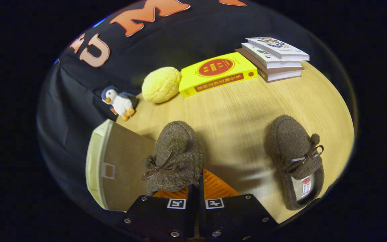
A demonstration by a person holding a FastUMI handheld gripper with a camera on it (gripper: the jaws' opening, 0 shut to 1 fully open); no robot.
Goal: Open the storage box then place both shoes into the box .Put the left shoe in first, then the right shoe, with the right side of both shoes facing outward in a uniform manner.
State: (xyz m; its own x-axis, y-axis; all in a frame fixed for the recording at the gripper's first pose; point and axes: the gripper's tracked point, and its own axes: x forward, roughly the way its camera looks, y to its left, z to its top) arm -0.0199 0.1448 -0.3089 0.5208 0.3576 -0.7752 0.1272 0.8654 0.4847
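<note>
The gripper (197, 193) is pinching the heel rim of one shoe (175, 156), its fingers clamped on the fuzzy edge, toe pointing to 12 o'clock. The box (121, 168) is sitting at 9 o'clock, touching that shoe, while the second shoe (296, 158) is lying well apart at 3 o'clock on the table (233, 111). Beyond, a penguin (119, 102), a yellow ball (161, 84) and books (240, 65) are lining the wall from 11 to 1 o'clock.
</note>
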